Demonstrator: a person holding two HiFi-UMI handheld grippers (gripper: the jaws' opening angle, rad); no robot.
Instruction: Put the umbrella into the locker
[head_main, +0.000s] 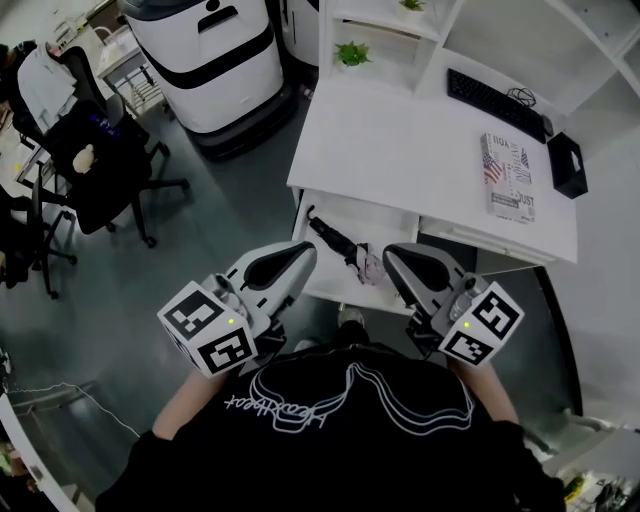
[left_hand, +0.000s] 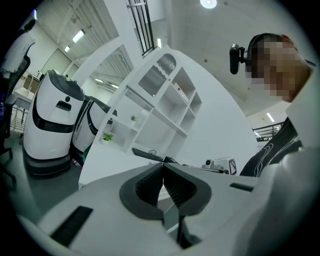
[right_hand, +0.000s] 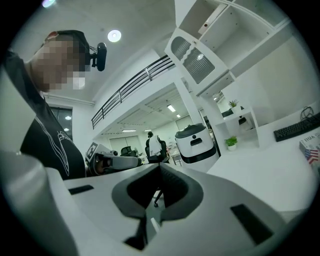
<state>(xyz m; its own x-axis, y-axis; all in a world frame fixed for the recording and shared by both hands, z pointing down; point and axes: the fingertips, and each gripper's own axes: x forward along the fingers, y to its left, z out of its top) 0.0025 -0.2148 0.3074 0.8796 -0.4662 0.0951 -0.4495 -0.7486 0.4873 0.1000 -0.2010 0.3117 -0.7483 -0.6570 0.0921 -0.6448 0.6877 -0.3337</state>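
A folded black umbrella (head_main: 338, 246) with a pale patterned end lies in an open white compartment (head_main: 395, 222) below the front of the desk, seen in the head view. My left gripper (head_main: 306, 251) is held at chest height just left of it, jaws shut and empty; in its own view the left gripper (left_hand: 163, 168) has its pads together. My right gripper (head_main: 391, 256) hovers just right of the umbrella's pale end, also shut with nothing in it. In the right gripper view its pads meet at the right gripper (right_hand: 160, 168). Neither gripper touches the umbrella.
The white desk (head_main: 400, 150) carries a keyboard (head_main: 495, 102), a book (head_main: 508, 176) and a black box (head_main: 568, 165). A small plant (head_main: 352, 53) sits on the shelf behind. A large white robot (head_main: 210, 60) and an office chair (head_main: 100, 170) stand on the grey floor at left.
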